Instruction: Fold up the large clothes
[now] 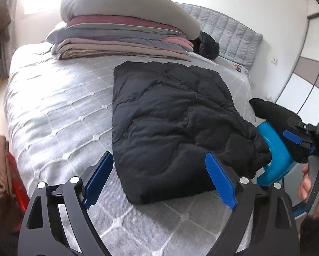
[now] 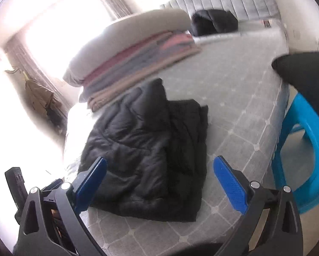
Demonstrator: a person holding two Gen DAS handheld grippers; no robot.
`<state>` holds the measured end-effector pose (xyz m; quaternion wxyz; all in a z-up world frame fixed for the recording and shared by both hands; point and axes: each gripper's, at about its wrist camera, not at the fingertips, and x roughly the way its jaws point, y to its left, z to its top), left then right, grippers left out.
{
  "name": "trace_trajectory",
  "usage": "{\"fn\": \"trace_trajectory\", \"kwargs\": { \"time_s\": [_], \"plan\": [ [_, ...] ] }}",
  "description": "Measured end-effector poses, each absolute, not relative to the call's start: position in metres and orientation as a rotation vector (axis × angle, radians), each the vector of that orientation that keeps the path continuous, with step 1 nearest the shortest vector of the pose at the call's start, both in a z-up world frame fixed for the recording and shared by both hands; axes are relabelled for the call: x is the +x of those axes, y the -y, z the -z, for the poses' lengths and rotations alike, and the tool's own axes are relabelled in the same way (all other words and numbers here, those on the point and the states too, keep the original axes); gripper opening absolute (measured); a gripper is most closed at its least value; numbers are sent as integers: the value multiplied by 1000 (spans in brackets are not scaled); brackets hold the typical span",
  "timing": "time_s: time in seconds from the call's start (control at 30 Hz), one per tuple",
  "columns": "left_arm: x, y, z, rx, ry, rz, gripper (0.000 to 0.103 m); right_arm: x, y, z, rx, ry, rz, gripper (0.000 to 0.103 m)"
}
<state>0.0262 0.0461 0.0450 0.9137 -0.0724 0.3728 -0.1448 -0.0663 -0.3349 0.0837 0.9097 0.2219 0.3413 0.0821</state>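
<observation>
On the grey quilted bed (image 1: 59, 111) the folded black puffer jacket (image 1: 172, 128) lies flat just in front of the stack of folded blankets (image 1: 121, 40), and nearer than the jacket the left gripper (image 1: 159, 181) and the right gripper (image 2: 159, 188) both stand wide apart, holding nothing.

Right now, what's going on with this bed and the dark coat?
A person holds tongs in each hand over a grey quilted bed. A black padded coat lies folded on it, held by neither. The left tongs and right tongs are both open and empty. A stack of folded bedding sits behind, a blue stool beside the bed.
</observation>
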Motion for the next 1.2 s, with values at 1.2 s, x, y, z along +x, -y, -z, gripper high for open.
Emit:
{"fn": "trace_trajectory", "kwargs": {
  "time_s": [1.2],
  "plan": [
    [-36, -2, -68, 89, -760, 152, 88, -136, 232, -60, 171, -574, 32, 96]
  ]
}}
